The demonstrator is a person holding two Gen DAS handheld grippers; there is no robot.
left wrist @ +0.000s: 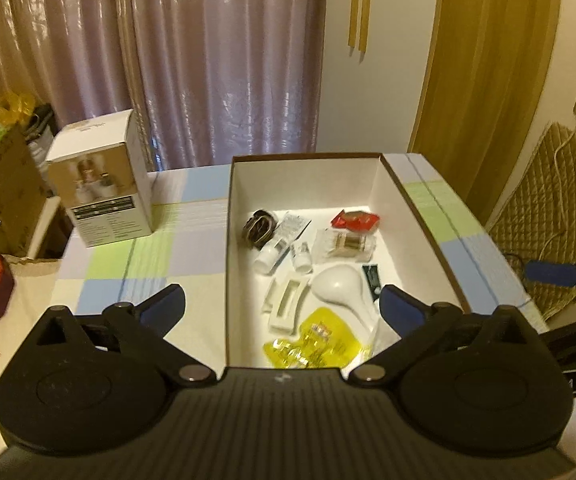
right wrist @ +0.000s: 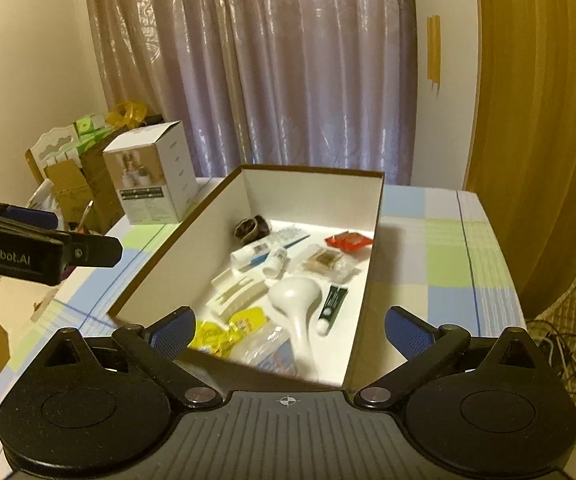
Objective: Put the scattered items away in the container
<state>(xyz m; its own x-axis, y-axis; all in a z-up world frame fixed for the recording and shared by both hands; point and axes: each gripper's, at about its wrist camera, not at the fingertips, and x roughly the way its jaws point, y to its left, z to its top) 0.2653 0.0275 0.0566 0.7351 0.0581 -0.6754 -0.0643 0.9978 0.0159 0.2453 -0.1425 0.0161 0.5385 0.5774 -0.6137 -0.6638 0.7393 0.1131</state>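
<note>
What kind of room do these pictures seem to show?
Probably a room in a home, perhaps a bedroom. Long shiny mauve curtains hang behind a table under a pastel checked cloth, a white wardrobe door with wooden handles stands beside them, and a gold quilted padded panel looks like a headboard.

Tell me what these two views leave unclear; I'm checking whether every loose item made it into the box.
- Near end of the box floor: hidden by the gripper body in both wrist views.
- Yellow packet: print blurred in both views.
- Table nearest the person: covered by the left gripper and right gripper, both open and empty.
- Small white bottle: label too small to read.
</note>
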